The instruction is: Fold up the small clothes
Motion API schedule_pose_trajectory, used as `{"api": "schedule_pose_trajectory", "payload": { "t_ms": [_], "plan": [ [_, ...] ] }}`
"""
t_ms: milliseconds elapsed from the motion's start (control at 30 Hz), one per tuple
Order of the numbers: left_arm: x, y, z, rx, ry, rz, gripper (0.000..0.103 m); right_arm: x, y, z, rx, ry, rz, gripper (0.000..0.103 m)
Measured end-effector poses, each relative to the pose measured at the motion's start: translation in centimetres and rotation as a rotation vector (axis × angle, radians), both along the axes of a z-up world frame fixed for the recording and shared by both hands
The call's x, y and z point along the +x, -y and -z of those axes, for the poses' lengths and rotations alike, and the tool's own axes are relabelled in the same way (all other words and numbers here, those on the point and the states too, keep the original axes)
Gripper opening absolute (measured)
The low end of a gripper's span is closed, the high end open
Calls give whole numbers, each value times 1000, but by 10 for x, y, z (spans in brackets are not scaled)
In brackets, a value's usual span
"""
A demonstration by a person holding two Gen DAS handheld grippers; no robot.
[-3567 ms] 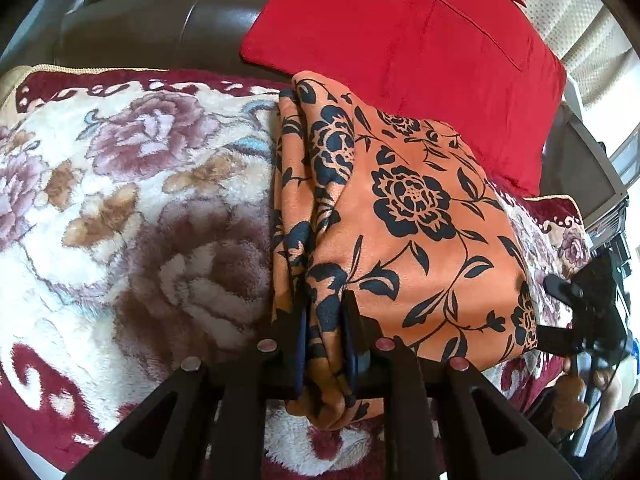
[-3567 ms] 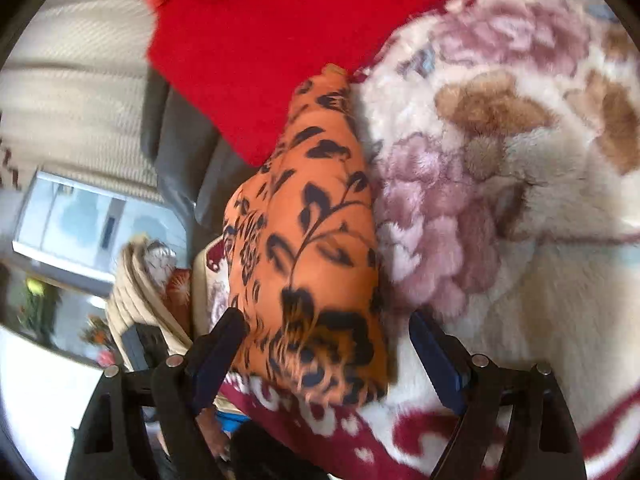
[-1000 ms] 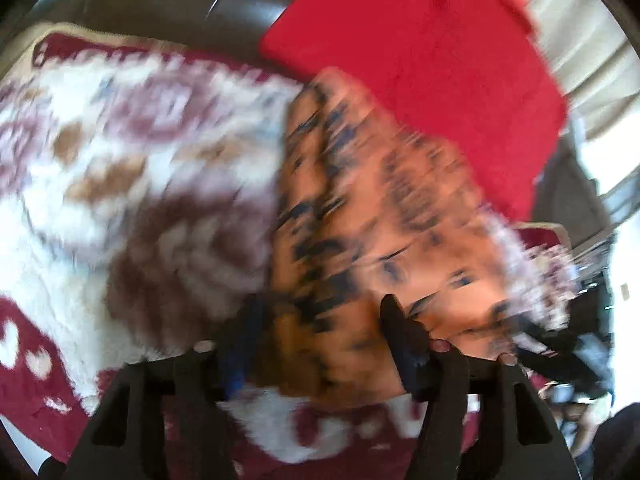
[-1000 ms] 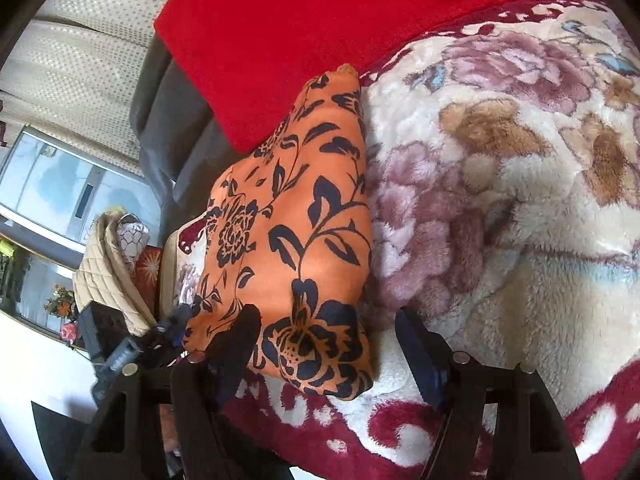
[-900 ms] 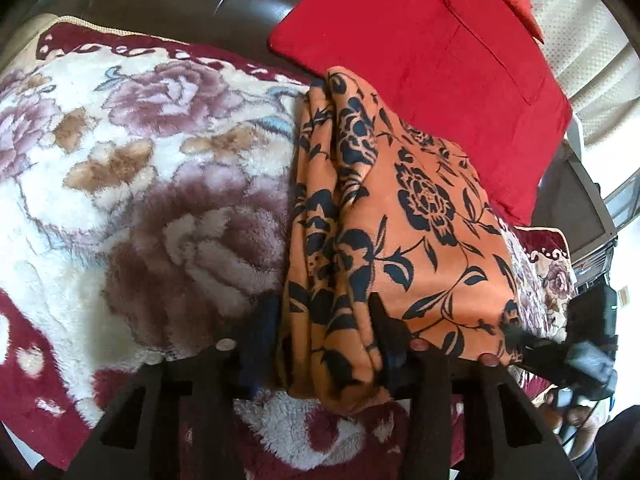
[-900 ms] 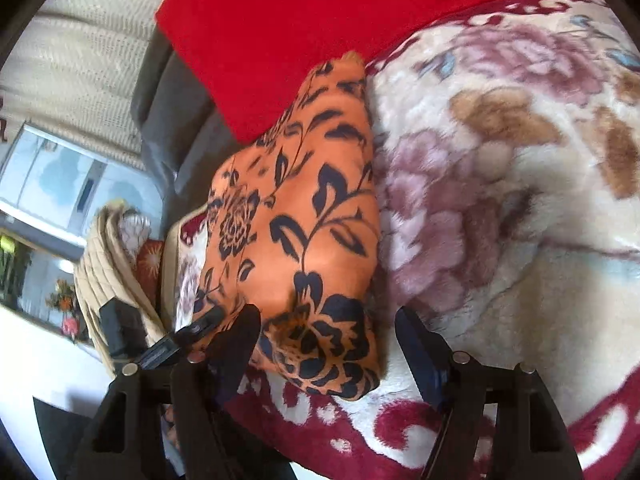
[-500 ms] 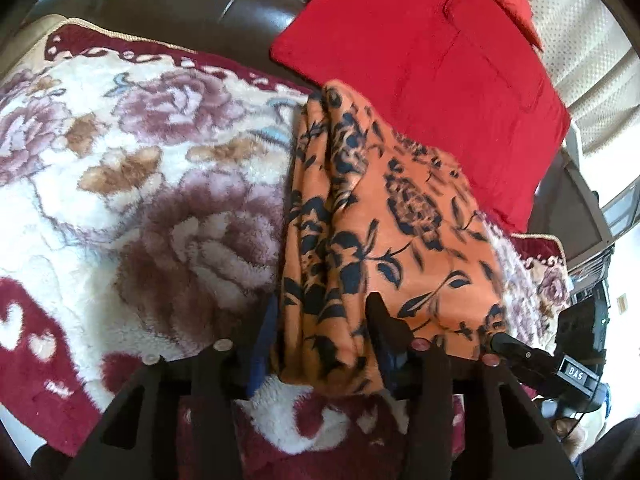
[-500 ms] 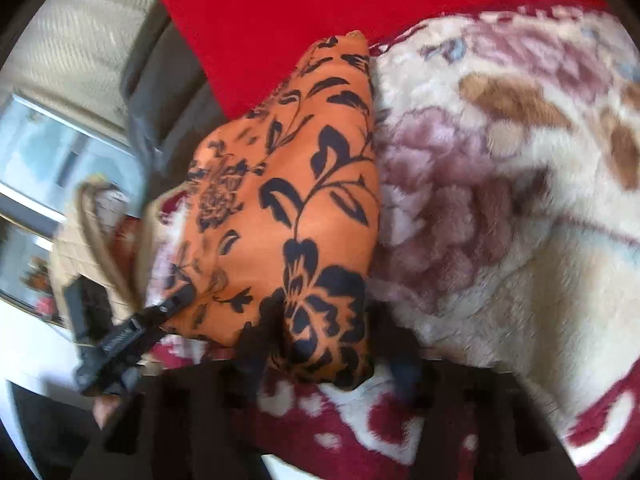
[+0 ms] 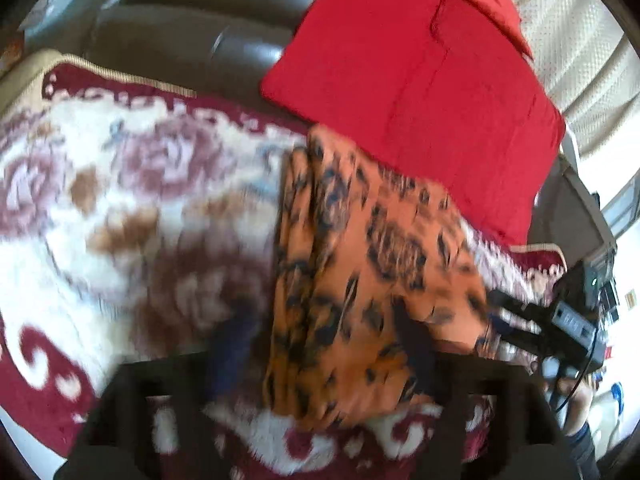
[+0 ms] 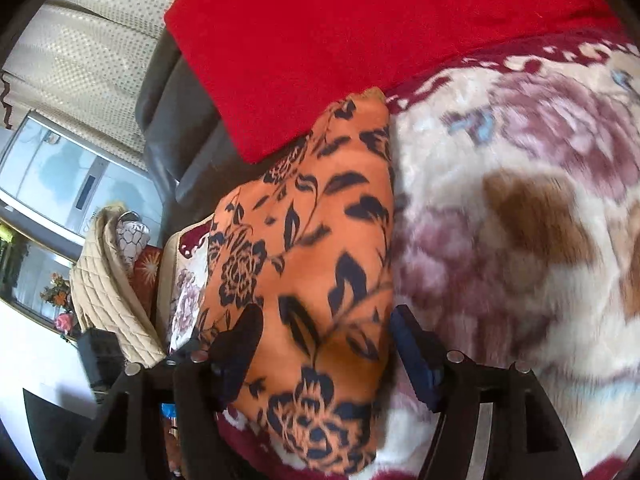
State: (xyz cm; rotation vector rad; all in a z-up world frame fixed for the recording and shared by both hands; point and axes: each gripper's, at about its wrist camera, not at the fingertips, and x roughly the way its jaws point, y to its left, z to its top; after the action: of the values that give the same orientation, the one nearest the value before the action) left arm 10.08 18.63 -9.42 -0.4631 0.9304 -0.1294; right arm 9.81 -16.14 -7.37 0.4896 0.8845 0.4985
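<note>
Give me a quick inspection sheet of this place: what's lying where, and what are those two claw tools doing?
Surface: floral blanket over a dark sofa.
Job's things: orange cloth, folded, lying on the blanket, its far end against the red cushion.
Clutter: beige quilted item beside the sofa.
Grippers: left gripper opening, cloth between the jaws, blurred; right gripper opening, straddling the cloth's near end.
Cables: thin black cable hanging from the right gripper.
Surroundings: curtain, window.
</note>
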Motion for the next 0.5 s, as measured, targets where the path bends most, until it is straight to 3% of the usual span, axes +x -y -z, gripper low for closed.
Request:
{"api": "schedule_pose_trajectory", "payload": {
  "t_ms": [133, 500],
  "plan": [
    [31, 5, -1, 61, -6, -8, 85, 20, -7, -1, -36, -9, -1, 71],
    [52, 8, 17, 61, -73, -16, 85, 35, -15, 18, -28, -58, -16, 71]
  ]
}}
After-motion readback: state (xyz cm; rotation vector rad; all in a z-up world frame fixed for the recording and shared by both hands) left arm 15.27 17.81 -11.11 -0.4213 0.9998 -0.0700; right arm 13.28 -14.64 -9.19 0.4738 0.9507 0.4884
